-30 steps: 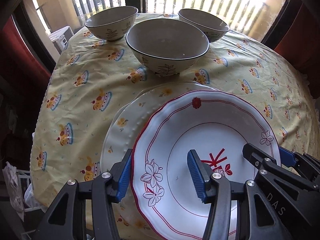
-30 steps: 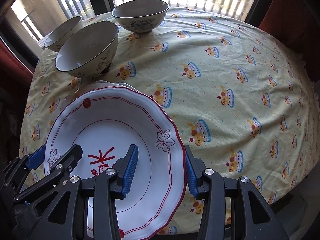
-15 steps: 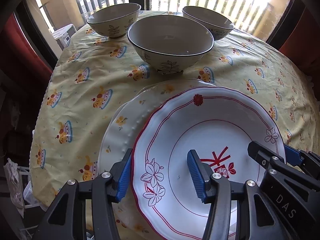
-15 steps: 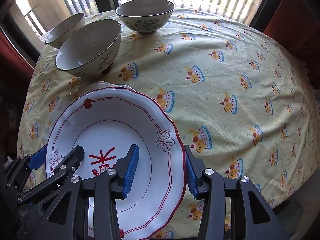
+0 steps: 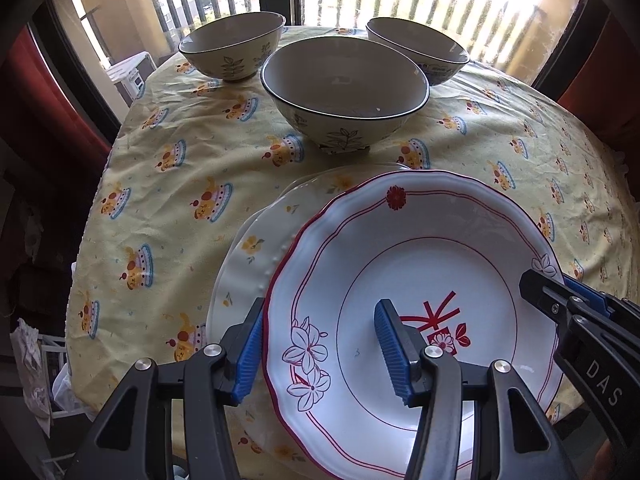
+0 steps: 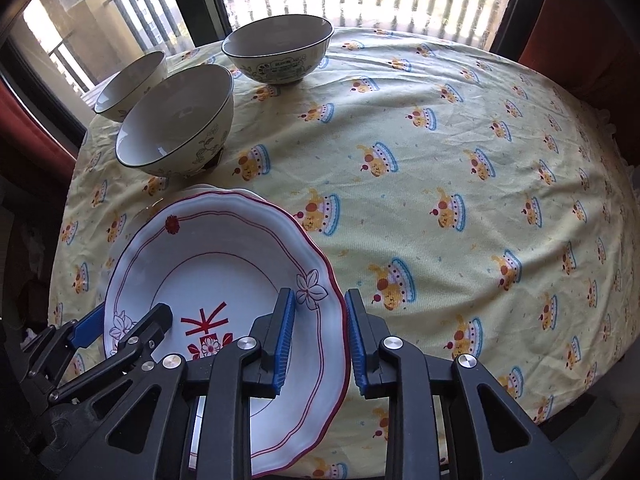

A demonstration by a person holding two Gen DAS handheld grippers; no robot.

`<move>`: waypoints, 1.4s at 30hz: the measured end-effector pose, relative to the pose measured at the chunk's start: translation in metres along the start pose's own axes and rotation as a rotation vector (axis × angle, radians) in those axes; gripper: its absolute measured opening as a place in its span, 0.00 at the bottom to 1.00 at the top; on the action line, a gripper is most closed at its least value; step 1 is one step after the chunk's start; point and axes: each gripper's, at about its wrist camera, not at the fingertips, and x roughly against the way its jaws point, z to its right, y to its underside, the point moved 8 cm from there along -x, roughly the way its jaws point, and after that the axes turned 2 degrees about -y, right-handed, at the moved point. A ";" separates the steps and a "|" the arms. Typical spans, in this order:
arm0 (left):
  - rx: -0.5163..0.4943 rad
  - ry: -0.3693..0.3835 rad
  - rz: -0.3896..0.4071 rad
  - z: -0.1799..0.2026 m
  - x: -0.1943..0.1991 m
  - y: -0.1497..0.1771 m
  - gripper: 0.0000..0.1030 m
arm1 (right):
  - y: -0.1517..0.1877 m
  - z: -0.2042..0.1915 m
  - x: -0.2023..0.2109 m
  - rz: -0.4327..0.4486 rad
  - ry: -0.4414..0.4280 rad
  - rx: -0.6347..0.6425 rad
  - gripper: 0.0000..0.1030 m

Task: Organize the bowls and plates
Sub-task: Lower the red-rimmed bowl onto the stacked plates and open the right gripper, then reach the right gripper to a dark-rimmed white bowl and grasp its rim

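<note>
Straddling opposite rims of the red-trimmed plate (image 5: 420, 280), the left gripper (image 5: 320, 354) and right gripper (image 6: 318, 338) have jaws parted — it sits on the cream plate (image 5: 256, 248), while three bowls (image 5: 344, 80) remain unstacked on the surface (image 6: 440, 160).

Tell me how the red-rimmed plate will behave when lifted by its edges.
The red-rimmed plate looks rigid, so it should not bend. Its glossy surface may slip in the tongs. Each tongs straddles only one rim, so it could tilt.
</note>
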 end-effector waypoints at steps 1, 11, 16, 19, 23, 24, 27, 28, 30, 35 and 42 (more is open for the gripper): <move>-0.002 -0.010 0.004 -0.002 0.001 -0.001 0.52 | 0.000 -0.001 0.001 0.003 -0.001 0.001 0.28; -0.001 -0.062 0.023 -0.020 -0.001 -0.004 0.52 | -0.002 -0.025 -0.008 -0.006 -0.010 0.030 0.28; -0.029 -0.113 0.048 -0.018 -0.003 -0.003 0.52 | 0.002 -0.028 -0.015 -0.015 0.021 0.036 0.28; -0.053 -0.131 0.059 -0.017 -0.004 -0.002 0.52 | 0.002 -0.027 -0.015 -0.009 0.030 0.034 0.29; -0.072 -0.127 0.065 -0.014 -0.004 -0.002 0.57 | 0.003 -0.030 -0.015 0.003 0.056 0.047 0.30; -0.079 -0.122 0.066 -0.013 -0.004 -0.002 0.57 | 0.003 -0.031 -0.015 0.005 0.063 0.049 0.31; -0.110 -0.095 0.073 -0.010 -0.003 -0.004 0.57 | 0.005 -0.029 -0.015 0.003 0.082 0.035 0.33; -0.118 -0.088 0.067 -0.010 -0.003 -0.005 0.58 | 0.005 -0.028 -0.016 -0.003 0.089 0.034 0.33; -0.128 -0.064 0.058 -0.010 -0.003 -0.006 0.59 | 0.005 -0.026 -0.015 -0.015 0.084 0.021 0.33; -0.116 -0.008 0.032 -0.014 0.001 -0.010 0.75 | 0.002 -0.027 -0.012 -0.037 0.033 -0.016 0.55; -0.066 0.012 0.051 -0.026 0.013 -0.033 0.83 | -0.019 -0.041 0.005 0.007 0.008 0.001 0.68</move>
